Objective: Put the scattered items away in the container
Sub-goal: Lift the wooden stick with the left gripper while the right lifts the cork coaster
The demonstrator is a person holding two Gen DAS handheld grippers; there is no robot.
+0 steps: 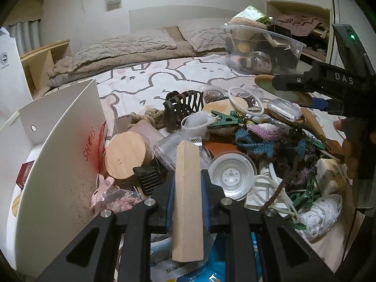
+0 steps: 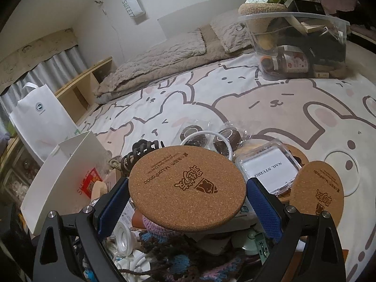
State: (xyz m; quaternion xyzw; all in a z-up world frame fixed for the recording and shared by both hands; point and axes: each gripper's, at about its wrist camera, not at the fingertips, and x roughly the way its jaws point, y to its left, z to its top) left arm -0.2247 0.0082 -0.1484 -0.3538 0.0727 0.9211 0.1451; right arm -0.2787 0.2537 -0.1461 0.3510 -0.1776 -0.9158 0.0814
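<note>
My left gripper (image 1: 187, 183) is shut on a long pale wooden block (image 1: 188, 197) that stands up between its blue pads, above a heap of scattered items on the bed. My right gripper (image 2: 186, 188) is shut on a round cork coaster (image 2: 186, 188) held flat by its edges; it also shows in the left wrist view (image 1: 282, 89), at the right above the pile. A clear plastic container (image 2: 298, 44) with several items in it stands far back right on the bed, and shows in the left wrist view (image 1: 263, 49).
The heap holds a wooden disc (image 1: 125, 156), a black hair claw (image 1: 183, 105), green clips (image 1: 225, 117), crochet yarn (image 1: 265, 136), a clear lid (image 1: 231, 172), a second cork coaster (image 2: 317, 192) and a nail box (image 2: 270, 169). A white open box (image 1: 58, 145) stands left.
</note>
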